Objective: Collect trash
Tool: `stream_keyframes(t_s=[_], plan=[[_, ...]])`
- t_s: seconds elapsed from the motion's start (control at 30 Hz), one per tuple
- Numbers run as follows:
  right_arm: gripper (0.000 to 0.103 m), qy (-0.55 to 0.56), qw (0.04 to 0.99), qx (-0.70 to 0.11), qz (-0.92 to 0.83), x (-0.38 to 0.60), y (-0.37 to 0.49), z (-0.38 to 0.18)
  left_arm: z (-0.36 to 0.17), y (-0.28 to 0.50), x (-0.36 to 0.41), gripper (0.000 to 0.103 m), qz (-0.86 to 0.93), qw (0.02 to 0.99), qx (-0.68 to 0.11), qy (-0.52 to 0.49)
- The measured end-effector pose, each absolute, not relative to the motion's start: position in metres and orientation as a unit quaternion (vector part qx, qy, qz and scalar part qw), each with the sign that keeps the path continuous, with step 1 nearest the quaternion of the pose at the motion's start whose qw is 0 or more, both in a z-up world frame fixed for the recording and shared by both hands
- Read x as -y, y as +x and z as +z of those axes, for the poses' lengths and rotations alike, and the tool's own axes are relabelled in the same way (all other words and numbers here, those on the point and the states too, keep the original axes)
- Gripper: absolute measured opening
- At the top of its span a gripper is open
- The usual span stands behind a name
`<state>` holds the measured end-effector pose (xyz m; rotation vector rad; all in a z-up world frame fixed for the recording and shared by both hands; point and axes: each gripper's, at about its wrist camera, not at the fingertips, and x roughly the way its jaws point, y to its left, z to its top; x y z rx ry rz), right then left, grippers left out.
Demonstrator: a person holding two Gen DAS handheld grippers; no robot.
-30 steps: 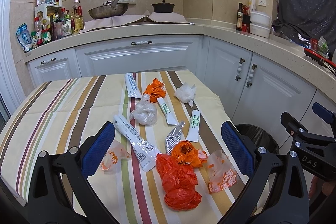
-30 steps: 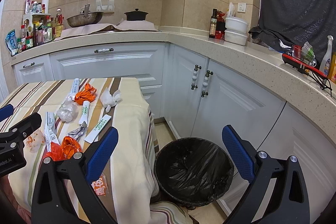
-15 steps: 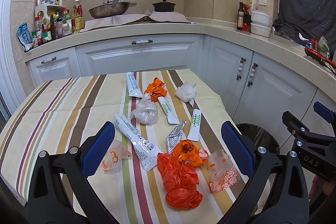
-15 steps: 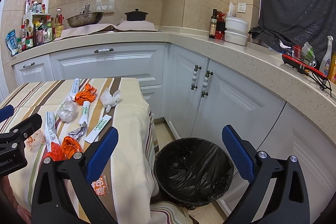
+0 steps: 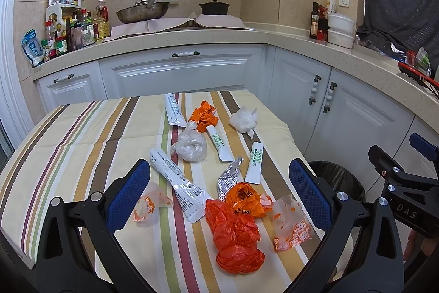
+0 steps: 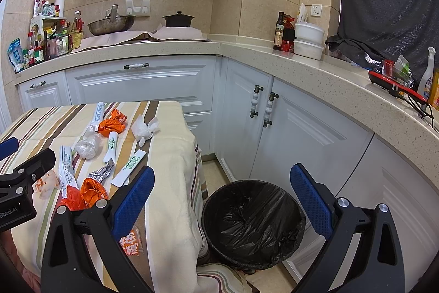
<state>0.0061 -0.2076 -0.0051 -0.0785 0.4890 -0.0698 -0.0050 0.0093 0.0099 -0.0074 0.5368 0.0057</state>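
Trash lies on a striped tablecloth [image 5: 68, 139]: orange plastic bags [image 5: 236, 235], a crumpled orange wrapper [image 5: 204, 116], clear bags [image 5: 189, 147], white tubes [image 5: 175, 183], white sachets [image 5: 255, 162], a foil wrapper [image 5: 229, 179] and printed clear wrappers [image 5: 292, 228]. My left gripper [image 5: 219, 199] is open and empty, held above the near trash. My right gripper [image 6: 222, 202] is open and empty above a bin [image 6: 253, 221] lined with a black bag, on the floor right of the table. The bin also shows in the left wrist view [image 5: 336, 177].
White kitchen cabinets [image 6: 274, 128] and a stone counter [image 6: 315, 67] wrap around the back and right. A wok [image 5: 142, 13], a black pot [image 5: 214, 8], bottles [image 5: 68, 29] and white containers [image 6: 308, 40] stand on the counter. The bin stands between table and cabinets.
The left gripper's view has shifted very slightly; the trash looks a touch lower in frame. The right gripper has not visibly moved.
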Motion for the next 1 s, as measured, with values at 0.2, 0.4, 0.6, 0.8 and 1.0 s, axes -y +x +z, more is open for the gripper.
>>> stream_keyframes(t_s=[0.2,0.4,0.6,0.8,1.0], plan=[[0.096,-0.039,0.969,-0.242,-0.035,0.2073,0.0061,-0.0054,0.0086,-0.0047,-0.0093,0.099,0.003,0.964,-0.265,-0.004],[0.096,-0.039,0.969,-0.242,-0.035,0.2077,0.0061,-0.0054,0.0085,-0.0049,-0.01,0.099,0.002,0.964,-0.265,-0.004],[0.096,-0.039,0.969,-0.242,-0.034,0.2082,0.0062,-0.0053,0.0081,-0.0046,-0.0093,0.099,0.003,0.964,-0.265,-0.004],[0.096,-0.039,0.969,-0.242,-0.035,0.2086,0.0062,-0.0053,0.0069,-0.0044,-0.01,0.099,0.003,0.964,-0.265,-0.004],[0.096,-0.039,0.969,-0.242,-0.035,0.2118,0.0067,-0.0073,0.0068,-0.0044,-0.0099,0.099,0.003,0.964,-0.266,-0.005]])
